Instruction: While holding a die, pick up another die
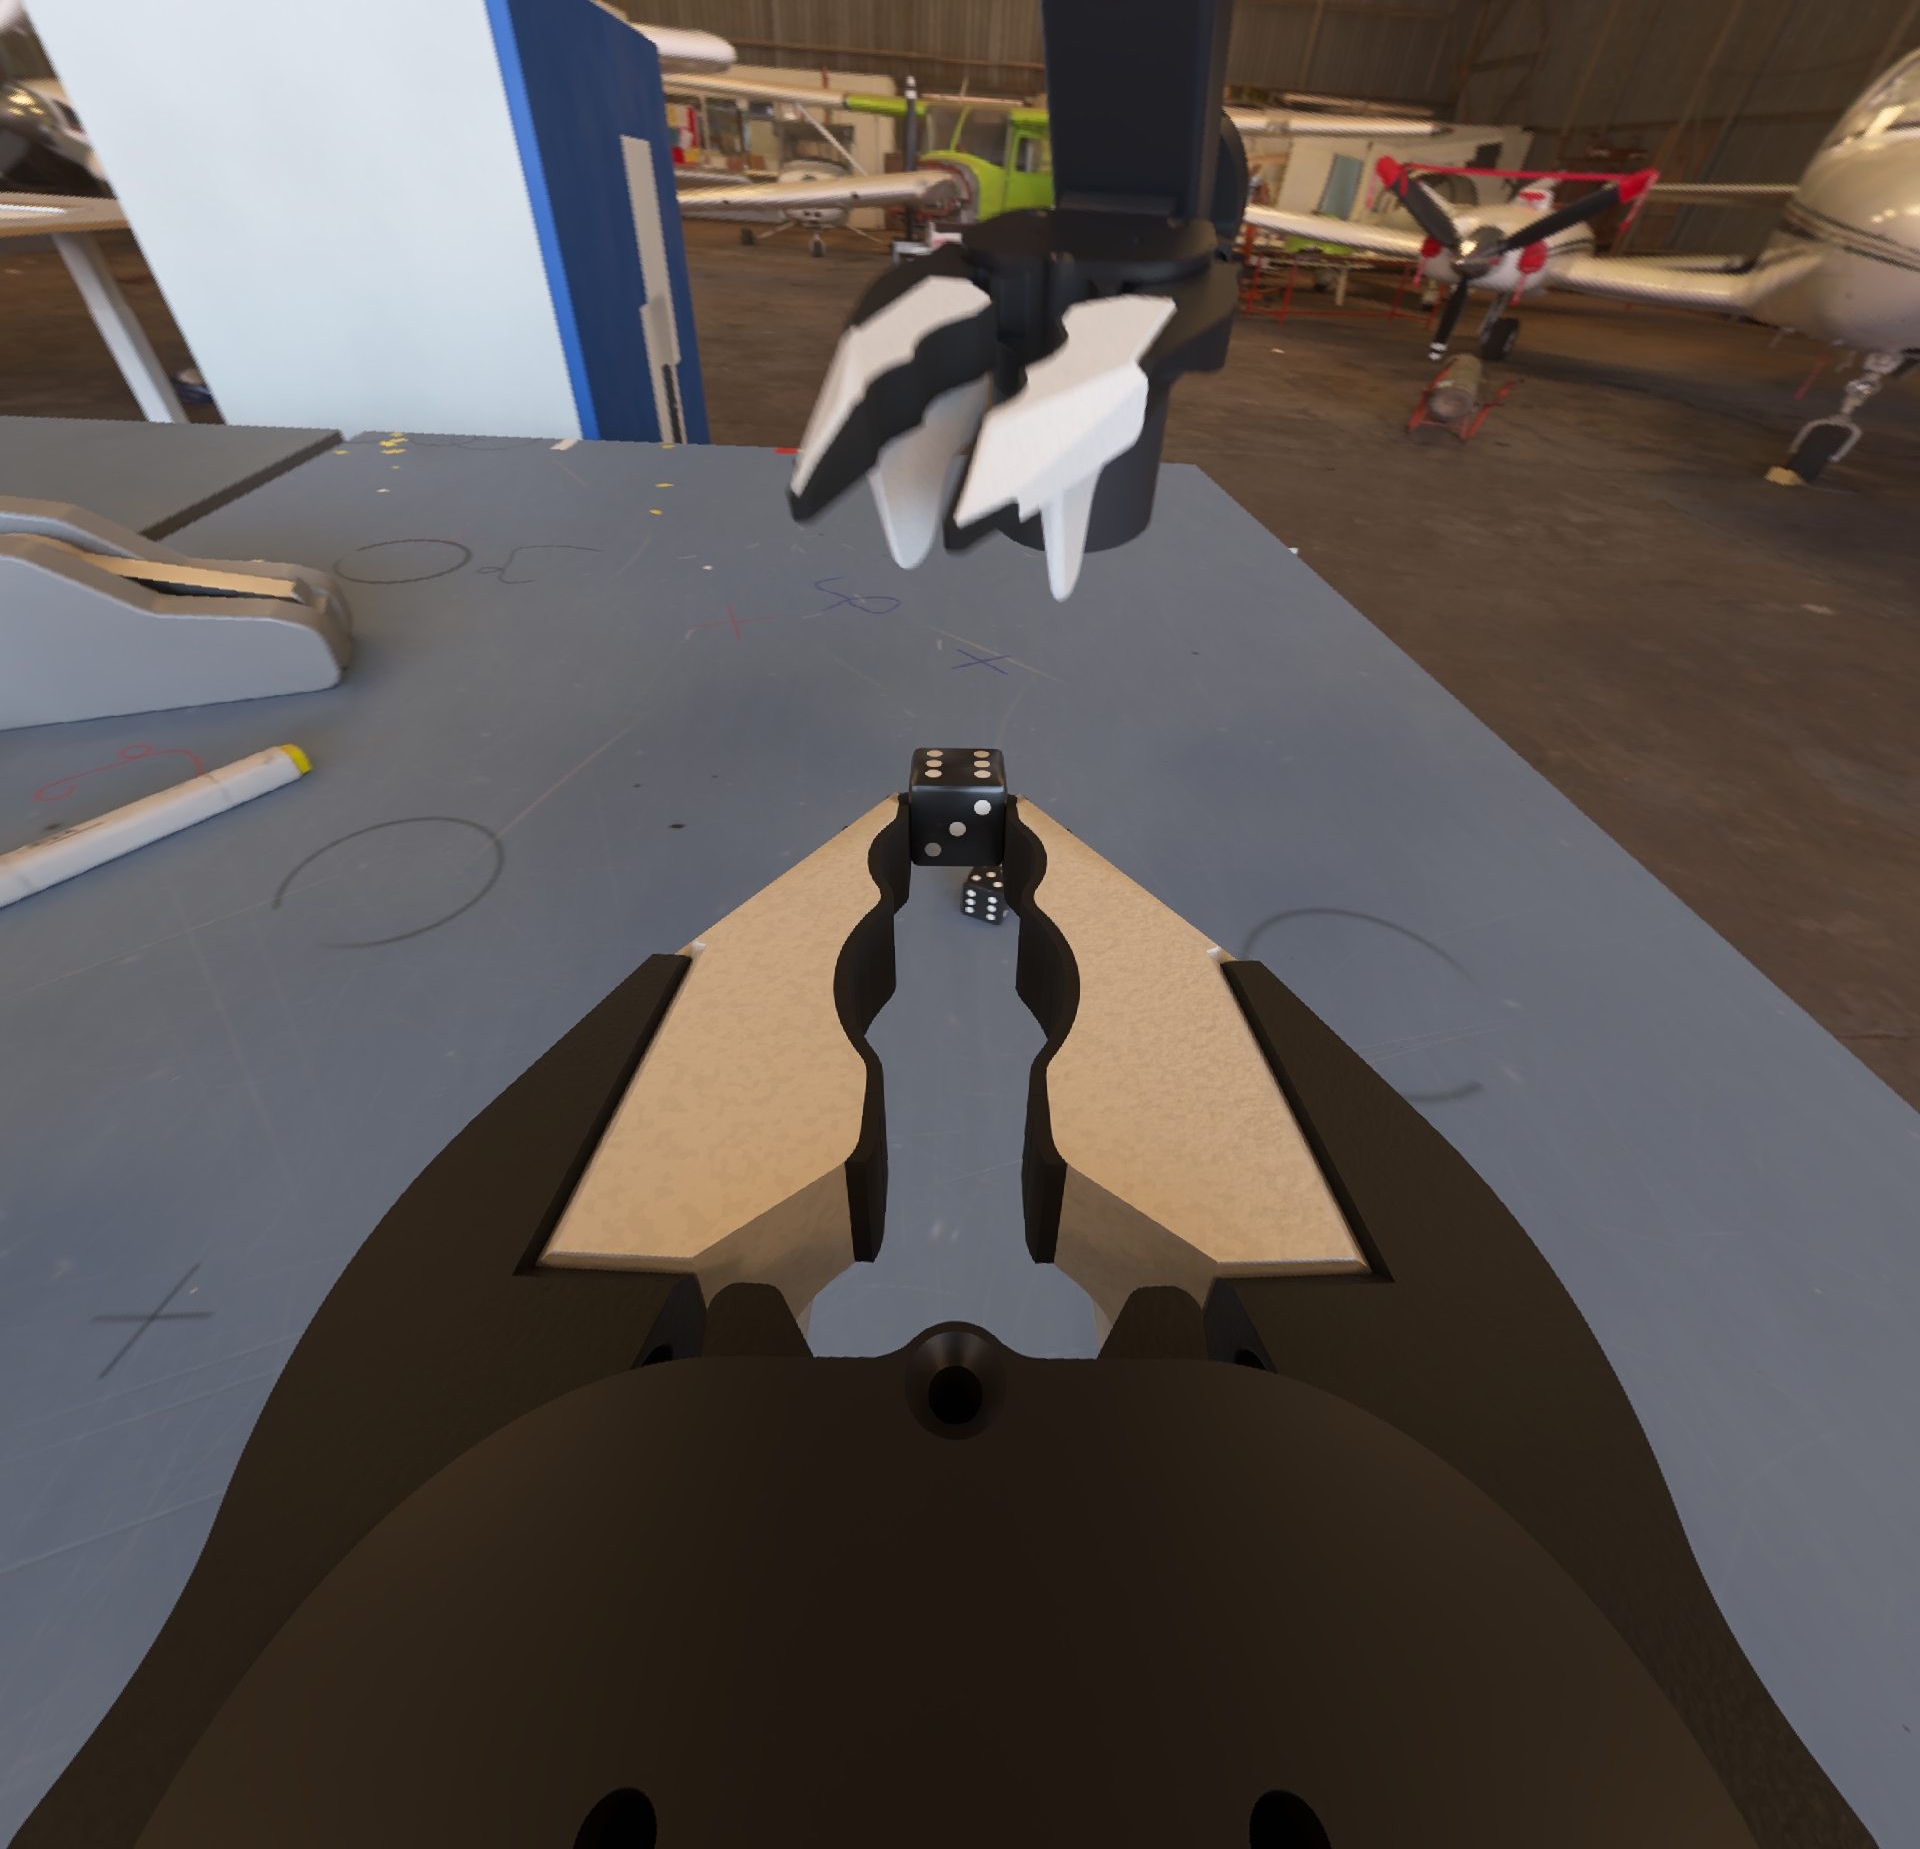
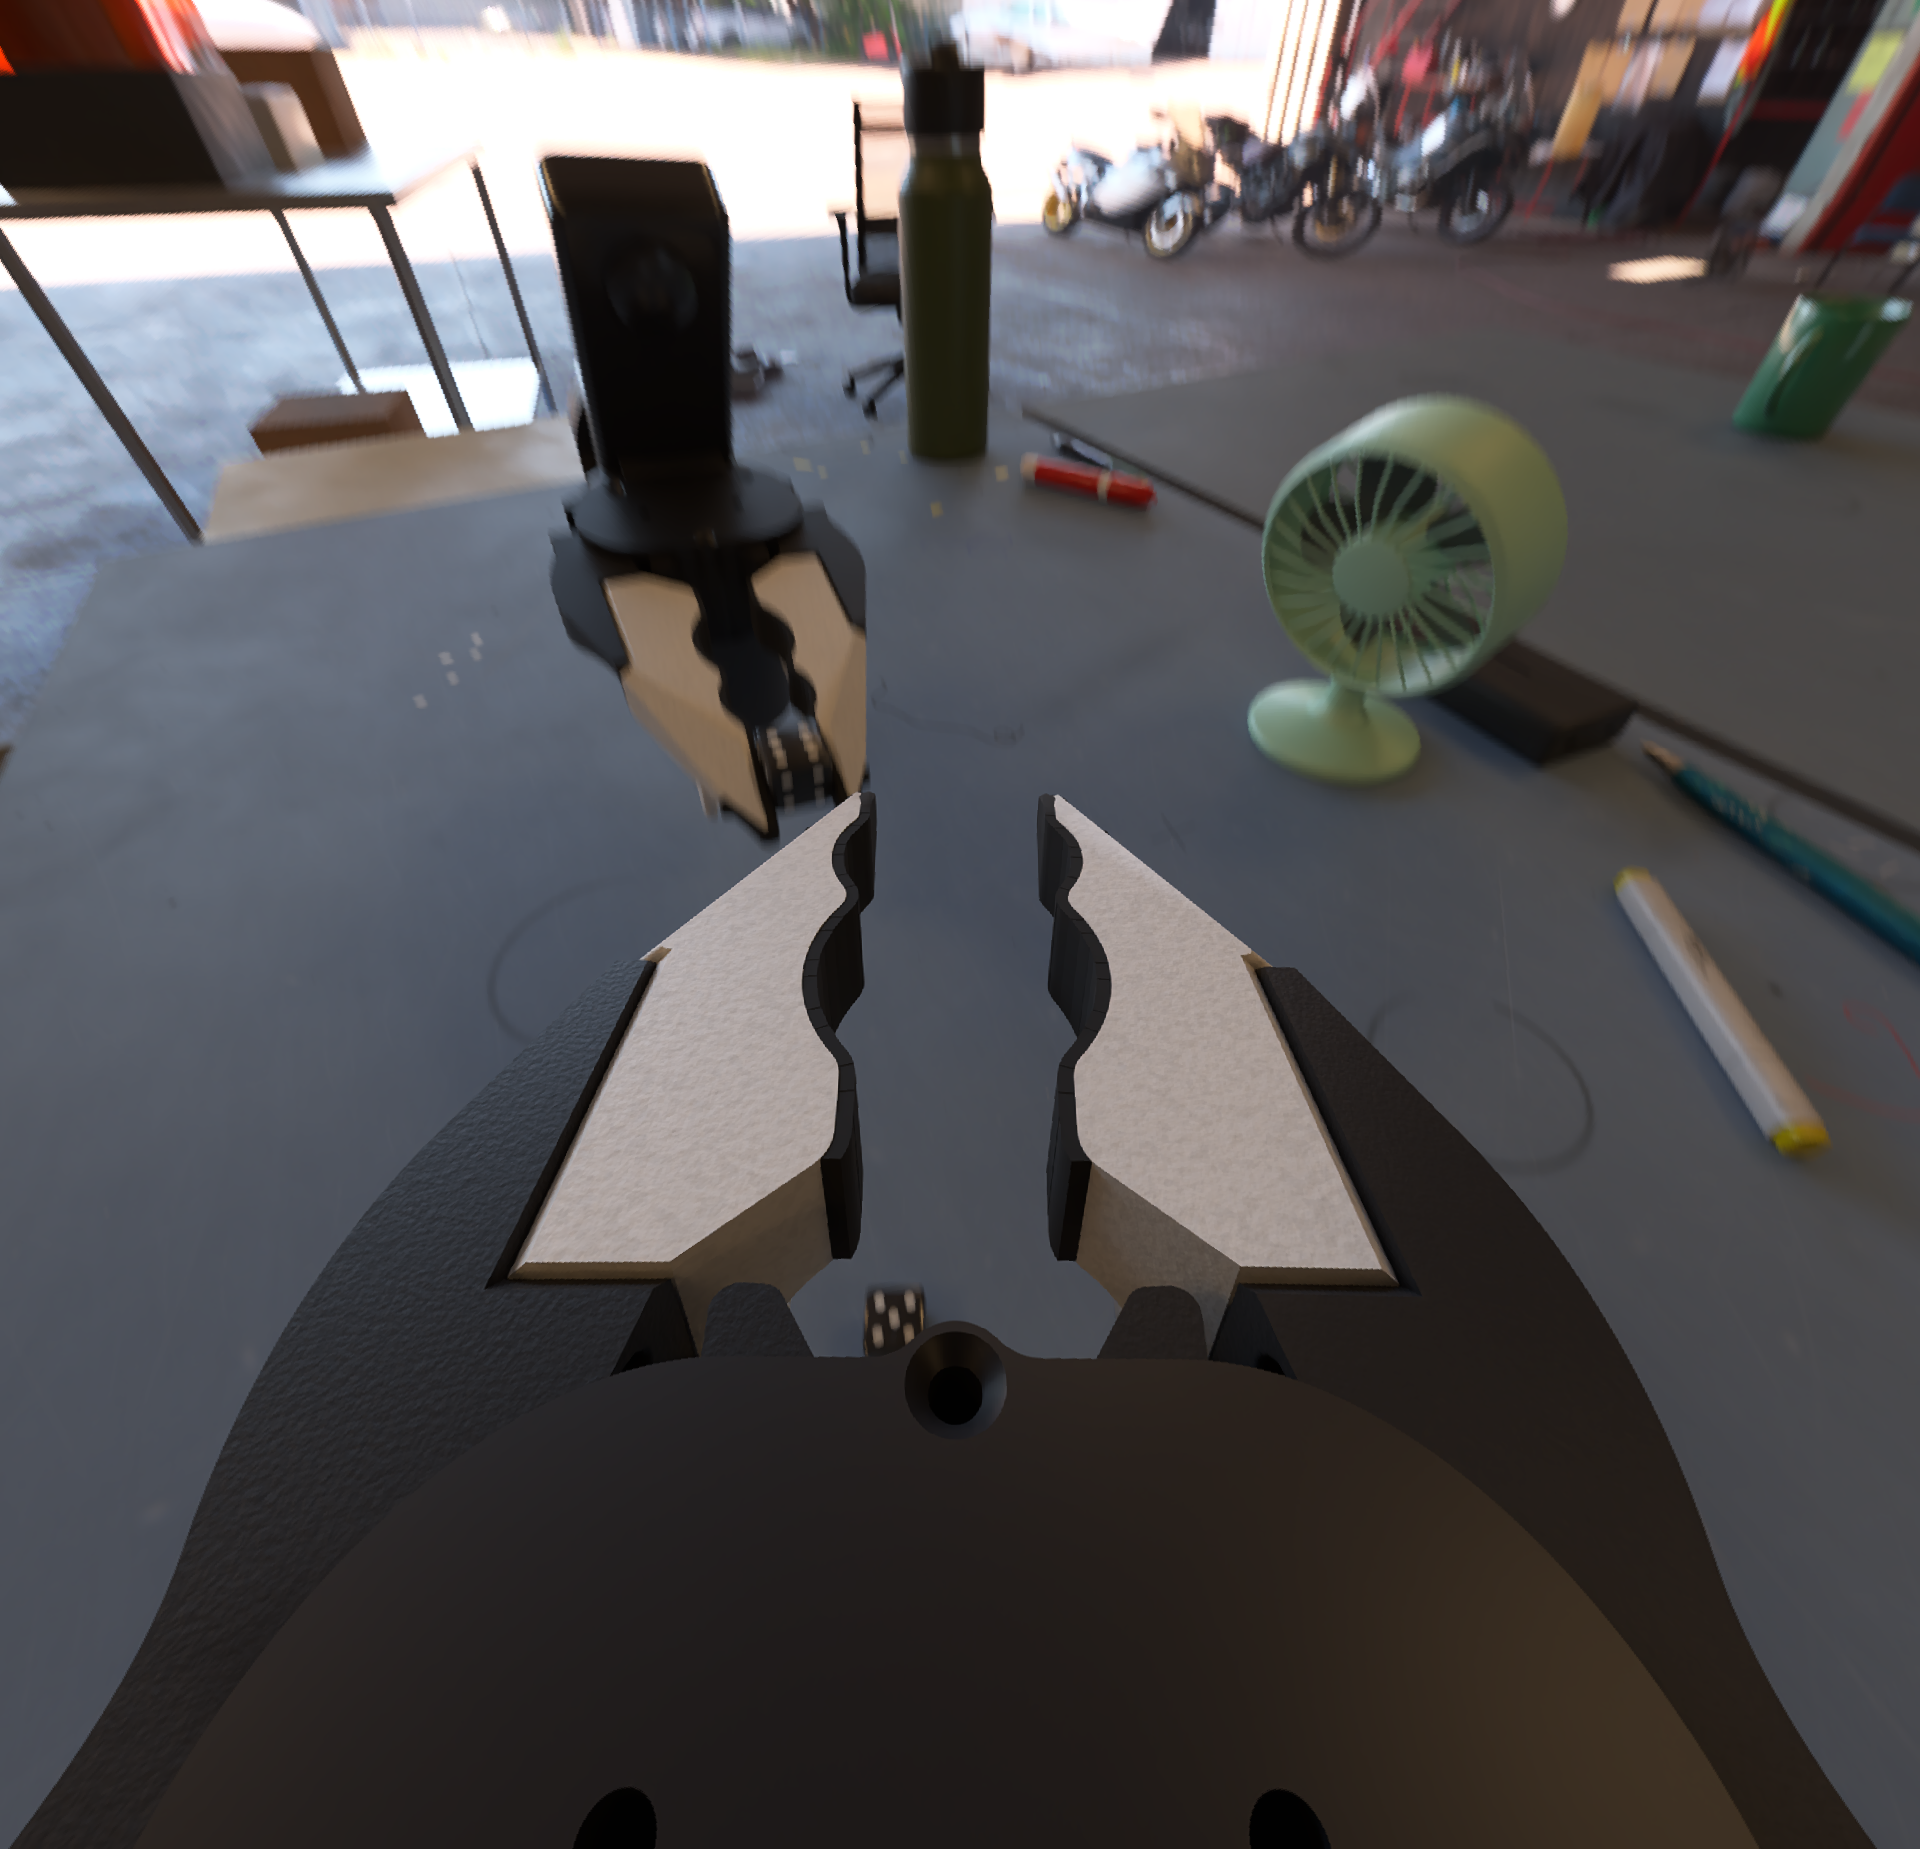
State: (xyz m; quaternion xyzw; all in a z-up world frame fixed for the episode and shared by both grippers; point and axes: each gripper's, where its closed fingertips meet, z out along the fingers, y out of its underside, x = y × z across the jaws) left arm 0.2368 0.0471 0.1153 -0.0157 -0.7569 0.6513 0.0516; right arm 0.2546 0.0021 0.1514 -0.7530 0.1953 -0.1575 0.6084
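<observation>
My left gripper (image 1: 957,800) has tan pads and is shut on a black die with white pips (image 1: 957,825), held above the grey table (image 1: 623,1072). A second, smaller-looking black die (image 1: 984,895) lies on the table just below and behind the held one. My right gripper (image 2: 956,812) has white pads and is open and empty. It hovers above the table, facing the left gripper (image 2: 802,793) and the held die (image 2: 795,760). The loose die (image 2: 894,1319) shows low between the right fingers' bases. The right gripper (image 1: 985,565) also shows in the left wrist view, blurred.
A white marker with a yellow end (image 1: 156,823) (image 2: 1714,1010) lies on the table. A green fan (image 2: 1403,584), a dark green bottle (image 2: 943,272), a red pen (image 2: 1086,480), a teal pen (image 2: 1787,854) and a green cup (image 2: 1813,365) stand around. A grey dispenser (image 1: 156,625) and a white-blue board (image 1: 364,168) are at the left.
</observation>
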